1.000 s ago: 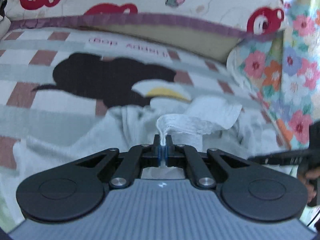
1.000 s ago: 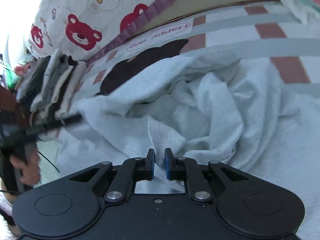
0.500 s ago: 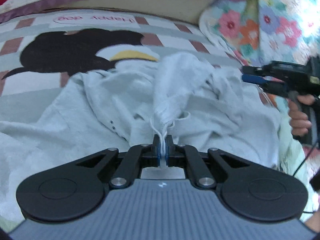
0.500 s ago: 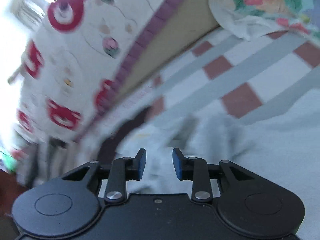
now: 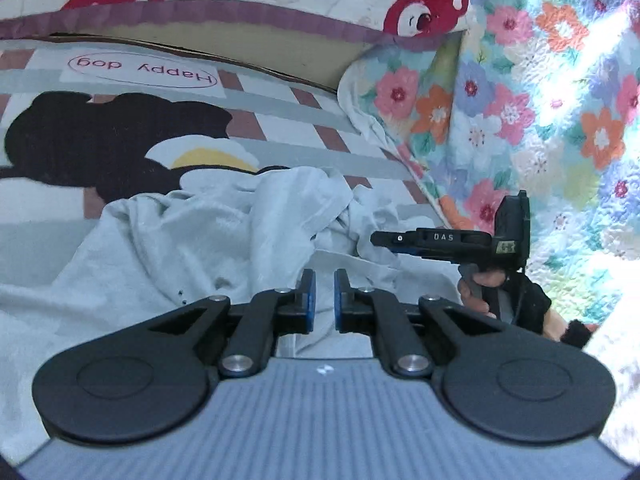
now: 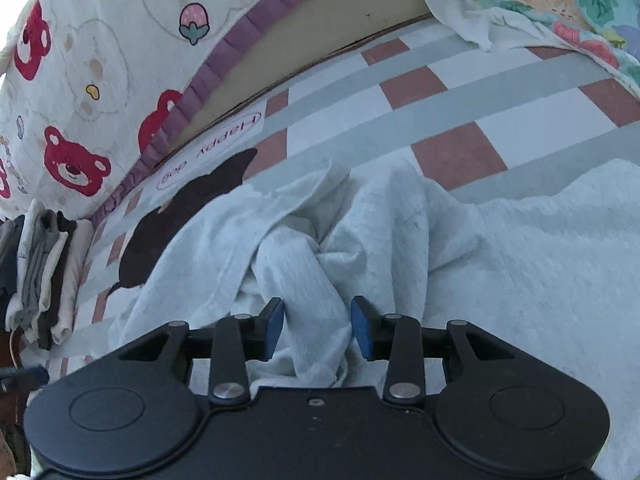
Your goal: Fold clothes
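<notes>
Pale grey garment [image 6: 304, 264] still crumpled on the bed [image 6: 460, 92]; folding barely begun.
Left claw [image 5: 324, 286] opening, empty; right claw [image 6: 318, 320] opening astride a fabric ridge.

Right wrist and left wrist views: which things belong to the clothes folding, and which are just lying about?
Job: light grey garment; stack of folded clothes.
Lying about: floral quilt; bear-print cover; checked sheet underneath.
</notes>
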{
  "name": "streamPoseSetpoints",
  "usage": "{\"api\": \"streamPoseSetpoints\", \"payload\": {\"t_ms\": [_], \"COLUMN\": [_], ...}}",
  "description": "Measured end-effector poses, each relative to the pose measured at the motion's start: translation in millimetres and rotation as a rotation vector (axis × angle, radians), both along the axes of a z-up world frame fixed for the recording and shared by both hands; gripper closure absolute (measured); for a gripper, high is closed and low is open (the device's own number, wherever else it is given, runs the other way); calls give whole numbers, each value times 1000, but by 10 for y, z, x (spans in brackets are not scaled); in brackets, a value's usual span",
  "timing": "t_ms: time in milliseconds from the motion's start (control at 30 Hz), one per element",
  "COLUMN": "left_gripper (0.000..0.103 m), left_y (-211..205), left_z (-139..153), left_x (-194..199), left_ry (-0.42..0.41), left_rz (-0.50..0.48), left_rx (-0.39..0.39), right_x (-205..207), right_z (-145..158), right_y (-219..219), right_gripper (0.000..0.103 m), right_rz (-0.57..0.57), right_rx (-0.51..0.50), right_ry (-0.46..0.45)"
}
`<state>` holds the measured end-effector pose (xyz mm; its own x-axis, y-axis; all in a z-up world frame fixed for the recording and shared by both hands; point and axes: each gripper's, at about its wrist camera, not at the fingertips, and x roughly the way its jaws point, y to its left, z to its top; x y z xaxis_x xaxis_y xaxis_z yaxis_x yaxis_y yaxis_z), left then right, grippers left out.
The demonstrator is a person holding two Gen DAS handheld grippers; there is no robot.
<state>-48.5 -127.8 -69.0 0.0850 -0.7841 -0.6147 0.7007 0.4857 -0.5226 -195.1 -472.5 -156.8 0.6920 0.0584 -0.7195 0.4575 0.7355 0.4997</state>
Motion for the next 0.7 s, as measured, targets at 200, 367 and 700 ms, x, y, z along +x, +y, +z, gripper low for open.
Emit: {"api": "streamPoseSetpoints", "payload": {"t_ms": [200, 367, 700], "left_gripper": [68, 73, 100], "left_y": [-609, -993, -753], "left_z": [-190, -516, -10], "left_x": [-17, 71, 408], "left_ry": [-194, -267, -559], "left_rz": [-154, -243, 60], "left_rx": [164, 313, 296], "right_x": [49, 50, 43], "right_z": [78, 101, 68], "right_y": [128, 102, 14], "right_gripper": [61, 61, 61], "right_rz": [3, 20, -22], "right_rx": [-133, -125, -125], "right_ry": [15, 10, 17]}}
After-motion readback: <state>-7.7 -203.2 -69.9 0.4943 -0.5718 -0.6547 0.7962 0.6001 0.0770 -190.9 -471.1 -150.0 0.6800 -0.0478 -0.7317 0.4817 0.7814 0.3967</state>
